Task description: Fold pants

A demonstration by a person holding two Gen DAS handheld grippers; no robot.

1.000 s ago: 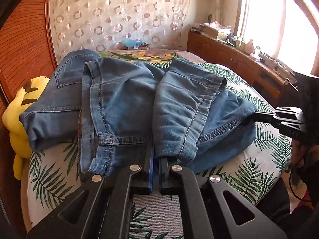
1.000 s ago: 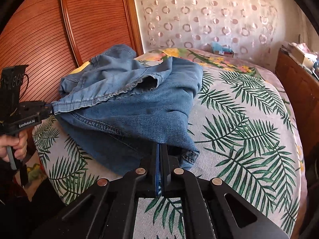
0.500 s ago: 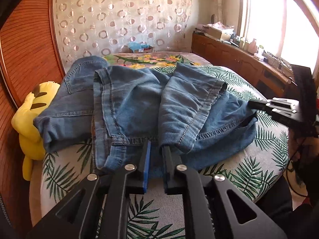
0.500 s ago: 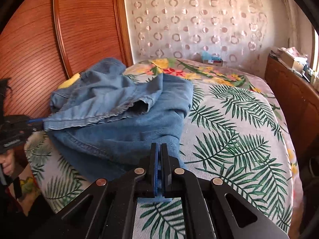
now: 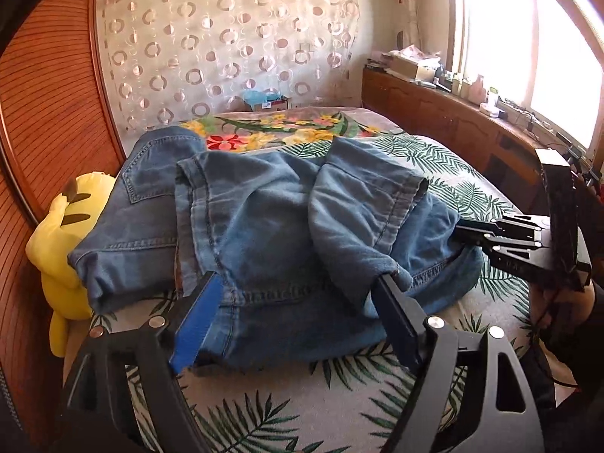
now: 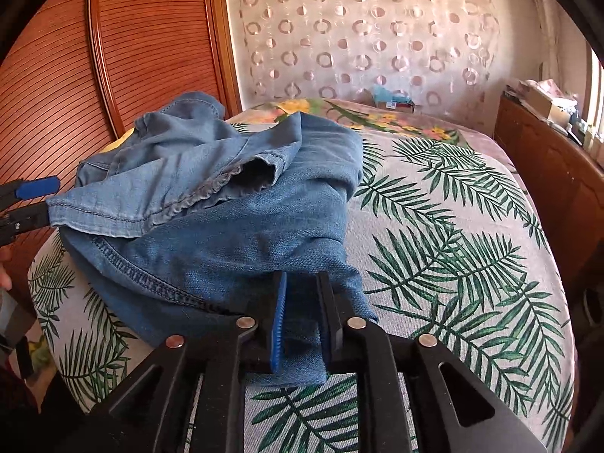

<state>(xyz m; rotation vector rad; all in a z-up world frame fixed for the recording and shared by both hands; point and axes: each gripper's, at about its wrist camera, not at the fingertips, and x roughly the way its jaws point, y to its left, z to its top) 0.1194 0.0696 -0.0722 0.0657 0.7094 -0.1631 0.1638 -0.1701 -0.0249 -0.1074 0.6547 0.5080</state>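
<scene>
I am letting go of the jeans (image 5: 271, 241) now bunched in a rough fold on the bed (image 6: 453, 234) — my left claw (image 5: 298, 302) has just been opening wide and is gripping nothing, my right claw (image 6: 301, 294) parting narrowly around a loose denim flap. Best to be backing out low and straight, not snagging hems — no writing is readable.

We see a daylit room, with the light entering through the window (image 5: 528, 53) at two o'clock in the left wrist view, where the glass is blown out to white glare. Both views bend strongly at the edges, and black vignette fills the corners. The pants (image 5: 264, 226) cast soft shadows in their folds. Focus stays fairly sharp throughout.
</scene>
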